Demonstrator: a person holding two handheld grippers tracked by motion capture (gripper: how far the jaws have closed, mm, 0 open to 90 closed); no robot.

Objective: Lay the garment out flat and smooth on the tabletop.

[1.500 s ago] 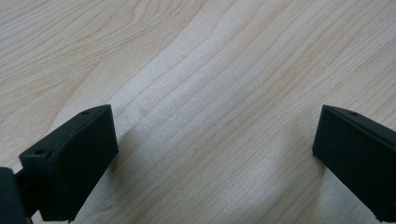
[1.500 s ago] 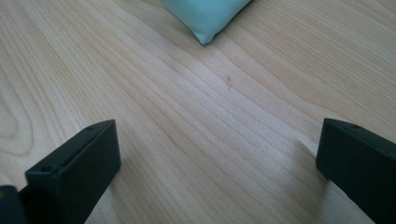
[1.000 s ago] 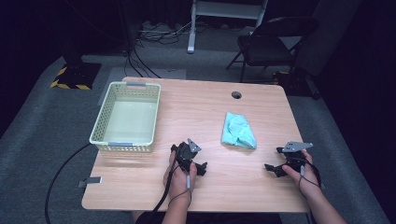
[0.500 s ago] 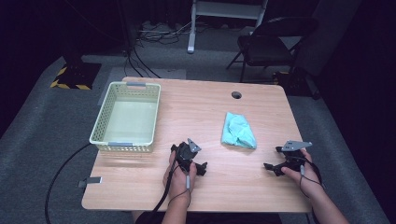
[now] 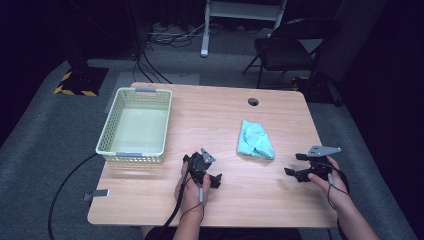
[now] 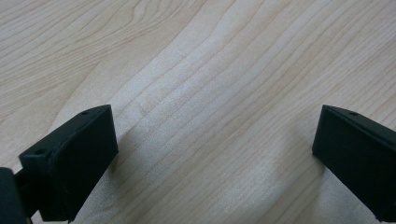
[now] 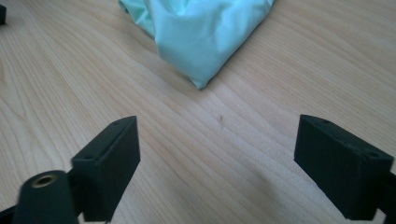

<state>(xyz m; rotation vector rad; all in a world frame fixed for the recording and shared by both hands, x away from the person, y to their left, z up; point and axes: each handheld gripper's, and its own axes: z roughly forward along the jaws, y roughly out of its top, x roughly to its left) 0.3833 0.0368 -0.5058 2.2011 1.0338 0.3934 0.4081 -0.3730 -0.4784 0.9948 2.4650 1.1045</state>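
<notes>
A crumpled teal cloth (image 5: 255, 140) lies on the wooden table (image 5: 225, 115), right of centre. In the right gripper view the cloth (image 7: 201, 32) sits just ahead of the jaws. My right gripper (image 5: 294, 164) rests near the table's right edge and points left toward the cloth. It is open (image 7: 219, 149); its jaws have just been closing a little, with only bare wood between them. My left gripper (image 5: 204, 167) sits low at the front centre, open (image 6: 210, 140) over bare tabletop.
A pale green mesh basket (image 5: 107, 135) stands empty at the table's left side. A cable hole (image 5: 253, 102) is near the far edge. A dark chair (image 5: 290, 50) and cables lie on the floor beyond the table.
</notes>
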